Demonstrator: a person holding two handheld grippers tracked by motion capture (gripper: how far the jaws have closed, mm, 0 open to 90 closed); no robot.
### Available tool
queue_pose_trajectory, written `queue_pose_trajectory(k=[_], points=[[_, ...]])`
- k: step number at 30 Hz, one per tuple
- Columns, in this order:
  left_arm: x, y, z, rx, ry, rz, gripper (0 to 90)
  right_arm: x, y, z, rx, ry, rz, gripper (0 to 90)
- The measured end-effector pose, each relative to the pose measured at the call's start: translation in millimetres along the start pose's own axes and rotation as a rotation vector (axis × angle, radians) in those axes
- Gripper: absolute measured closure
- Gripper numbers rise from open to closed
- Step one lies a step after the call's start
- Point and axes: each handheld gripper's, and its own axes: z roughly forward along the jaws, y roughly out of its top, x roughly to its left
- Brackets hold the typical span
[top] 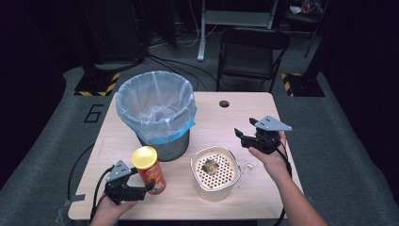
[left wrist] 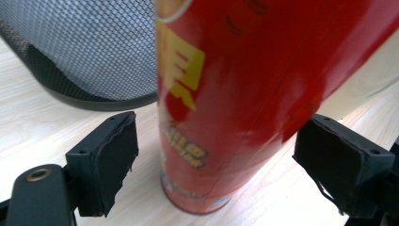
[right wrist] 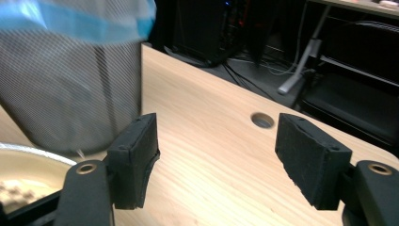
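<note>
A red chip can [top: 151,173] with a yellow lid stands upright near the table's front left. My left gripper [top: 145,187] comes at it from the left, low on the can. In the left gripper view the can [left wrist: 235,94] stands between the two black pads [left wrist: 110,157]; a gap shows at the left pad, and the right pad sits very near the can's side. My left gripper [left wrist: 221,150] is open around it. My right gripper [top: 244,128] hovers above the table's right half. In its own view my right gripper [right wrist: 216,155] is open with nothing between the jaws.
A mesh bin [top: 157,110] lined with a clear and blue bag stands at the back left, just behind the can. A cream container [top: 215,186] with a perforated insert and a bit of food sits front centre. Crumbs [top: 248,167] lie beside it. A cable hole [top: 224,103] is near the far edge.
</note>
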Motion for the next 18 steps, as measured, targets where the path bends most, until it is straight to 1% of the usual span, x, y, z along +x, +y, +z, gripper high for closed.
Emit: queue_pose_trajectory(k=[1,2,3,4,5,6,7,8,9,10,11,12,13,14,15,16,17,18], points=[[0.0,0.0,0.0,0.000,0.000,0.000,13.6,-0.3,-3.6,0.0,0.006,-0.009,0.000,30.1],[0.4,-0.1,2.1,-0.008,0.005,0.015,13.6,-0.3,-3.6,0.0,0.006,-0.009,0.000,30.1],[1.6,0.5,2.6,0.009,-0.001,0.036,13.6,-1.0,-7.2,-0.1,0.011,-0.013,0.003,30.1],[0.5,0.3,4.1,0.002,-0.002,0.020,13.6,-2.1,-10.7,-0.5,0.015,-0.016,0.001,30.1],[1.5,0.7,5.3,-0.006,0.002,0.040,13.8,-4.2,-17.2,-1.3,0.021,-0.023,0.015,30.1],[0.8,0.5,6.4,-0.009,0.000,0.032,13.8,-4.2,-17.2,-1.3,0.021,-0.023,0.015,30.1],[1.4,0.6,7.4,-0.009,0.004,0.043,14.1,-6.5,-23.2,-2.1,0.026,-0.029,0.025,30.1],[1.6,0.5,8.4,-0.010,0.006,0.044,14.1,-6.5,-23.2,-2.1,0.026,-0.029,0.025,30.1],[1.3,-0.2,10.2,-0.023,0.014,0.039,14.3,-7.3,-26.0,-2.6,0.026,-0.033,0.030,30.1],[2.1,-0.3,10.6,-0.017,0.003,0.036,14.5,-8.3,-28.7,-3.2,0.026,-0.040,0.039,30.1],[1.1,-1.0,12.1,-0.028,0.007,0.018,14.5,-9.1,-31.4,-3.7,0.025,-0.040,0.050,30.1],[1.2,-1.2,12.6,-0.029,0.006,0.021,14.5,-10.2,-34.1,-4.2,0.023,-0.042,0.057,30.1],[1.8,-1.4,13.0,-0.032,0.007,0.034,14.7,-11.4,-36.9,-4.7,0.026,-0.040,0.062,30.1],[1.9,-1.8,14.0,-0.042,0.008,0.037,15.1,-12.2,-39.7,-4.6,0.026,-0.045,0.069,30.1],[2.5,-2.3,14.8,-0.051,-0.005,0.036,16.5,-13.4,-45.3,-4.3,0.028,-0.048,0.077,30.1],[2.5,-2.3,14.8,-0.051,-0.005,0.036,18.1,-14.2,-49.4,-4.2,0.035,-0.049,0.084,30.1],[3.2,-2.7,15.0,-0.053,-0.014,0.035,20.2,-14.9,-53.1,-3.9,0.035,-0.051,0.091,30.1],[2.9,-3.1,15.4,-0.058,-0.011,0.040,20.4,-15.1,-55.6,-3.4,0.036,-0.051,0.100,30.1]])
